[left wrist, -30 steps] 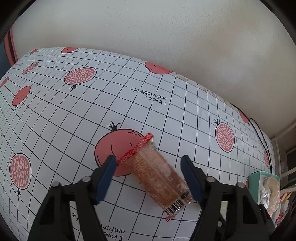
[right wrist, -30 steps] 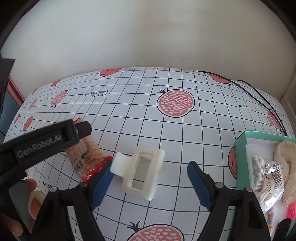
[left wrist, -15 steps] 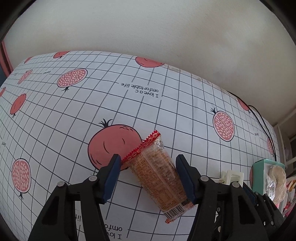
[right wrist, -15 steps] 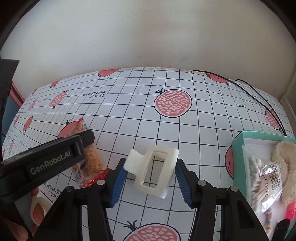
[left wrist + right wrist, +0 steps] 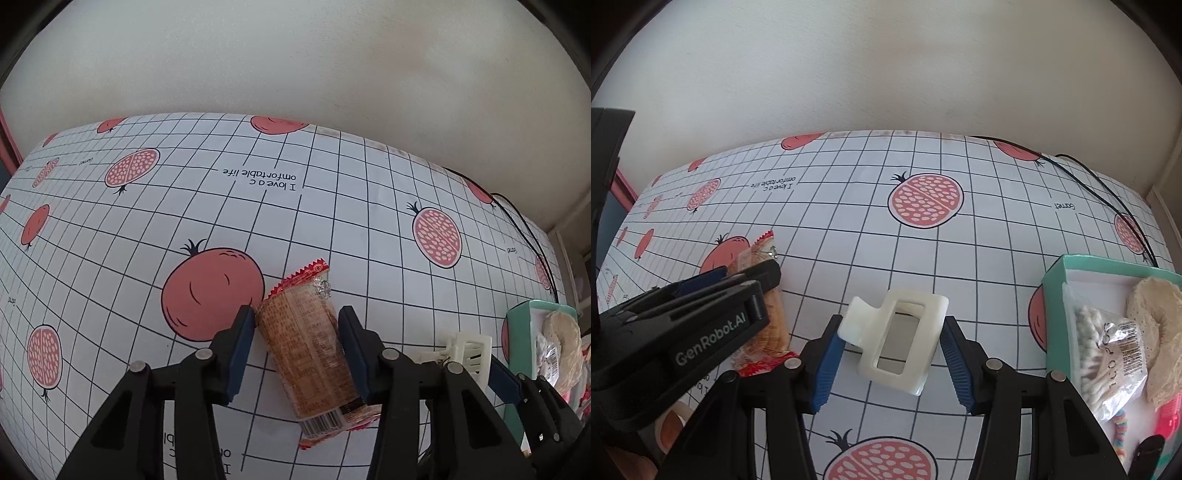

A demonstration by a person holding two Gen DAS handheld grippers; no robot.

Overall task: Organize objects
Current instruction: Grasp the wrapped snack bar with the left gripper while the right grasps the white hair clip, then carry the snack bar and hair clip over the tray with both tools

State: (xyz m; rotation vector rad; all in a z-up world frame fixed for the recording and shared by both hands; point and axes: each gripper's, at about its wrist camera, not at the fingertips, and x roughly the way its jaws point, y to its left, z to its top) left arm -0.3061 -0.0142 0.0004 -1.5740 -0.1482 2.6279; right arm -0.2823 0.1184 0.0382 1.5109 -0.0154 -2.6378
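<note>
Nearest, my left claw point(image 5: 296, 332) brackets the clear-and-red crinkly plastic snack packet point(image 5: 308, 354), both blue pads touching its sides, so I read it as clenched on it; the packet lies flat on the counter point(image 5: 332, 221), with its grid-and-pomegranate cloth. Soft film, light, crushable contents: hold mid-body, gently. My right claw point(image 5: 891, 334) straddles the cream hard-plastic hair clip point(image 5: 901, 347); the left pad touches, the right shows a sliver of gap, so I cannot tell if it grips. Stiff, slick, springy: take it across the flat sides. Farther right, the teal open cardboard box point(image 5: 1056, 291) holds a bag of cotton swabs point(image 5: 1104, 354).
</note>
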